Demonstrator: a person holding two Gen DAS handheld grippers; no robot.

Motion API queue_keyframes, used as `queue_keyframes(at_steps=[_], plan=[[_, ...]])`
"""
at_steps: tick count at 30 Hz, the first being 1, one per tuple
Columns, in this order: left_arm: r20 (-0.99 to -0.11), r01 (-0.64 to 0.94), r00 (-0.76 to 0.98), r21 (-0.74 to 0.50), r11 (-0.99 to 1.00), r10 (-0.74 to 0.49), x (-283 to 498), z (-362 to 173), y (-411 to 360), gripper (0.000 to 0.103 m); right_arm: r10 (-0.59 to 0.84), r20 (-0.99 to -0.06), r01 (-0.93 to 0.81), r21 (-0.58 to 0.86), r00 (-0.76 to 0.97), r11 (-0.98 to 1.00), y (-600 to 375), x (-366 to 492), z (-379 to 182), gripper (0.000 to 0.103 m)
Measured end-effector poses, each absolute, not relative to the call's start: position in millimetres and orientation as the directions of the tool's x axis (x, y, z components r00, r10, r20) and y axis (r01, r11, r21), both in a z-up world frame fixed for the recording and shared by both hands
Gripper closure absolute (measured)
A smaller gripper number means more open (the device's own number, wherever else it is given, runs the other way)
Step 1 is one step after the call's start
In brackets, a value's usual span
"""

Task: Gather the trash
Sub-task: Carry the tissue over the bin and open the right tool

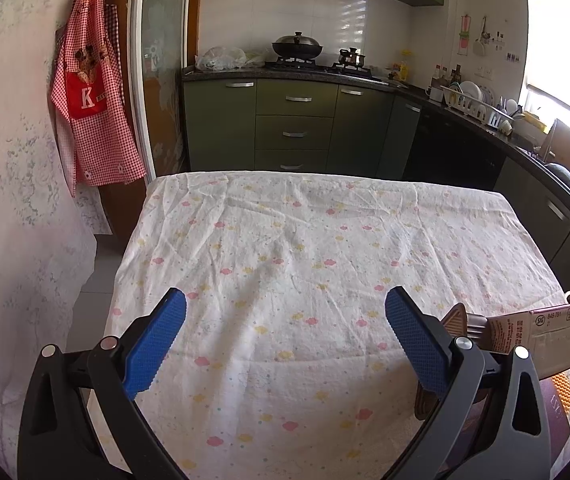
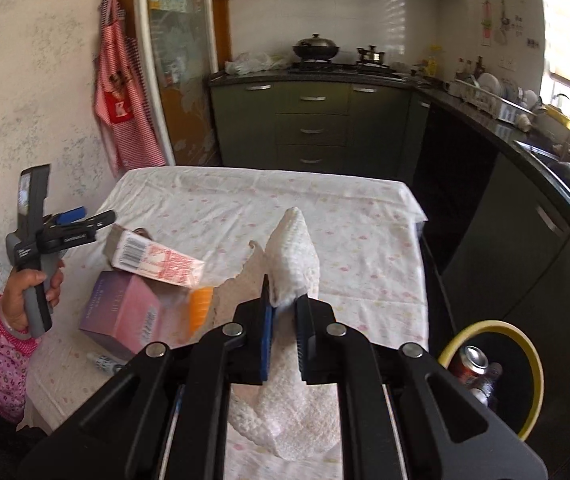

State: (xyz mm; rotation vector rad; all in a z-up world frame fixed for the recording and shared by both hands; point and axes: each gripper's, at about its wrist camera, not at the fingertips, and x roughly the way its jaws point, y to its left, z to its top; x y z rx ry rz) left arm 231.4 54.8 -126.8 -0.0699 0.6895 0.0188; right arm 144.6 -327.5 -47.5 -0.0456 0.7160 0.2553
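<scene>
My right gripper (image 2: 285, 304) is shut on a crumpled white paper towel (image 2: 295, 252), lifted above the cloth-covered table (image 2: 365, 208); the towel sticks up past the blue pads and hangs down below them. Left of it lie a red-and-white carton (image 2: 157, 260), a pink box (image 2: 125, 312) and an orange piece (image 2: 201, 308). A yellow-rimmed bin (image 2: 533, 364) with a can (image 2: 471, 360) inside stands at the lower right. My left gripper (image 1: 285, 308) is open over bare cloth; in the right wrist view the left gripper (image 2: 85, 220) is held in a hand at the table's left side. The carton (image 1: 537, 332) shows at its right.
Green kitchen cabinets (image 1: 297, 128) and a stove with a wok (image 1: 297, 46) stand beyond the table's far edge. A dark counter with a dish rack (image 1: 477, 108) runs along the right. A red checked apron (image 1: 93, 96) hangs on the left wall. A small tube (image 2: 105, 360) lies near the pink box.
</scene>
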Motion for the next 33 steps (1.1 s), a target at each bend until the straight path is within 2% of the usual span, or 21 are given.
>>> queue_keyframes(at_steps=[8, 18, 20, 21, 22, 26, 30, 33], plan=[[-0.638, -0.048, 0.77, -0.052, 0.998, 0.004, 232.8, -127.5, 55.0, 0.005, -0.064, -0.694, 0.109, 0.021, 0.717, 0.994, -460.4, 147.3, -68.5, 0.093], [-0.647, -0.047, 0.762, -0.044, 0.998, 0.007, 234.9, -131.7, 54.1, 0.005, -0.205, -0.776, 0.33, 0.005, 0.596, 0.944, -544.2, 176.0, -138.8, 0.092], [-0.649, -0.045, 0.761, -0.044, 0.998, 0.006, 235.3, -132.0, 53.9, 0.005, -0.232, -0.787, 0.369, -0.006, 0.572, 0.93, -555.3, 180.7, -149.2, 0.077], [-0.649, -0.044, 0.761, -0.044, 0.998, 0.005, 235.4, -132.1, 53.8, 0.005, -0.249, -0.791, 0.39, -0.015, 0.559, 0.921, -559.9, 182.1, -153.1, 0.059], [-0.649, -0.044, 0.761, -0.044, 0.998, 0.005, 235.2, -132.3, 53.8, 0.005, -0.263, -0.791, 0.411, -0.016, 0.553, 0.912, -563.3, 181.6, -155.0, 0.049], [-0.65, -0.047, 0.76, -0.047, 0.998, 0.005, 235.8, -132.7, 53.9, 0.005, -0.26, -0.772, 0.423, 0.013, 0.58, 0.906, -561.1, 166.7, -148.3, 0.047], [-0.652, -0.045, 0.758, -0.052, 0.998, 0.0, 236.1, -132.9, 54.2, 0.005, -0.258, -0.737, 0.393, 0.012, 0.625, 0.919, -532.4, 137.5, -138.1, 0.04], [-0.654, -0.044, 0.756, -0.052, 0.998, -0.001, 236.5, -133.8, 53.5, 0.005, -0.223, -0.739, 0.364, 0.032, 0.636, 0.931, -514.1, 119.0, -142.1, 0.04]])
